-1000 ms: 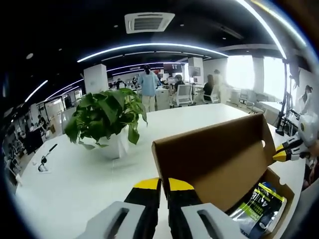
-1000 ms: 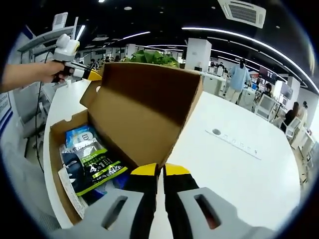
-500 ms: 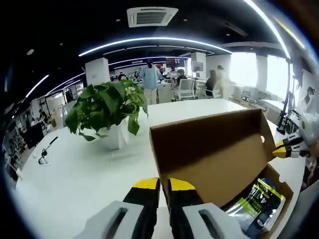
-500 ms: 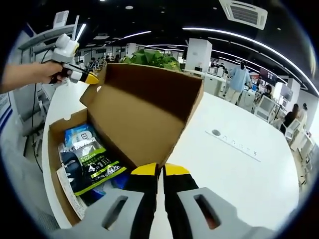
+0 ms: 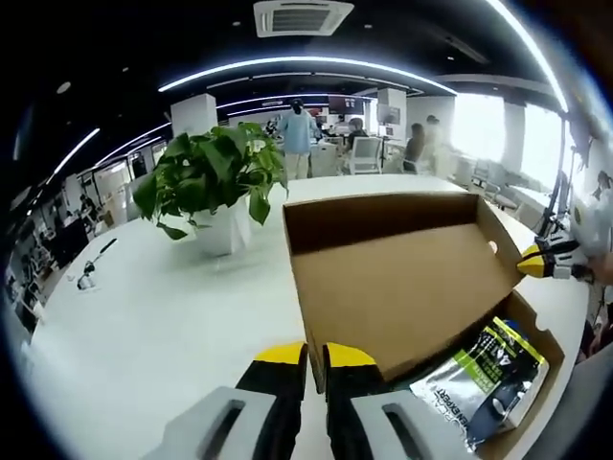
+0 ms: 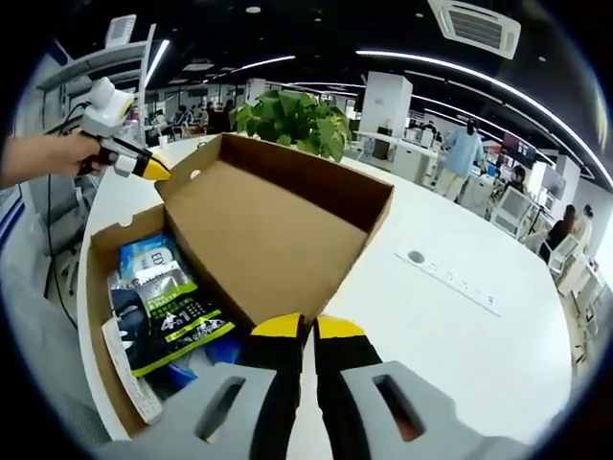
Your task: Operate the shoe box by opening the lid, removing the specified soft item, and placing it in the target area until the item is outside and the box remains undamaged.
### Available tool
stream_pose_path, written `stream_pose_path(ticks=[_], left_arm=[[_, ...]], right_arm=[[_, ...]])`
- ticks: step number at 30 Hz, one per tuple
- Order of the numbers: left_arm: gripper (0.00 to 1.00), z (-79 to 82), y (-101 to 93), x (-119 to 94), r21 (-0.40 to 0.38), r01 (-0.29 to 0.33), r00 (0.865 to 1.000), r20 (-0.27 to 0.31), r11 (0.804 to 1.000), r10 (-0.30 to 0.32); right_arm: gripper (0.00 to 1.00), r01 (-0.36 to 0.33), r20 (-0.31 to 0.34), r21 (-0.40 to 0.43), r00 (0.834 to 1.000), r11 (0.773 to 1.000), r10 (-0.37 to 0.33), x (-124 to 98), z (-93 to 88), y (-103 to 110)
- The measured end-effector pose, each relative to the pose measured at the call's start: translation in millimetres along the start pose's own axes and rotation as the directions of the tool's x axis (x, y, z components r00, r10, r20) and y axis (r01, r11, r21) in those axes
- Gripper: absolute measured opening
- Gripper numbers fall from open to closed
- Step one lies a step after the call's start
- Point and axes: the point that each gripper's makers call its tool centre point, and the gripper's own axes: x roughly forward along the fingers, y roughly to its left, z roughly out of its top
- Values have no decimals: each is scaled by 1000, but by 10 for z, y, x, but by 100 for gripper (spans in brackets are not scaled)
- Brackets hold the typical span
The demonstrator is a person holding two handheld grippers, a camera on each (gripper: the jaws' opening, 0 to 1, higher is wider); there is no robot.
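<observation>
- The shoe box [image 6: 239, 249] sits on the white counter [image 6: 460, 326] with its lid [image 5: 393, 278] up.
- The soft packet [image 6: 163, 311] lies inside, at 9 o'clock in the right gripper view. It must come out.
- Left hand-held gripper [image 5: 306, 356] and right hand-held gripper [image 6: 307, 331]: jaws nearly together at the lid's corners; a pinch cannot be told.

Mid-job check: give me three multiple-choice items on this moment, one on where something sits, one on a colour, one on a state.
1. Where is the potted plant?
A. Inside the box
B. On the table behind the lid
C. On the floor

2. What colour are the claw tips?
A. Yellow
B. Red
C. Blue

3. What state is the shoe box in?
A. Taped shut
B. Crushed flat
C. Open, packets inside

Answers:
1 B, it stands on the white table beyond the raised lid.
2 A, the right claw has yellow tips.
3 C, the soft packet lies exposed.
</observation>
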Motion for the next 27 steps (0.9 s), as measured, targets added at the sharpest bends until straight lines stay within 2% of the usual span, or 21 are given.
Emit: stream_pose_path(ticks=[7,27], left_arm=[[3,-82,3,28,10,-7,1000,-24,1000,7],[3,-90,30,173,35,3,999,-40,999,-1]], right_arm=[[2,-3,-6,2,1000,1000,3,60,-14,-33],[3,-10,-34,21,999,1000,10,161,-62,-70]])
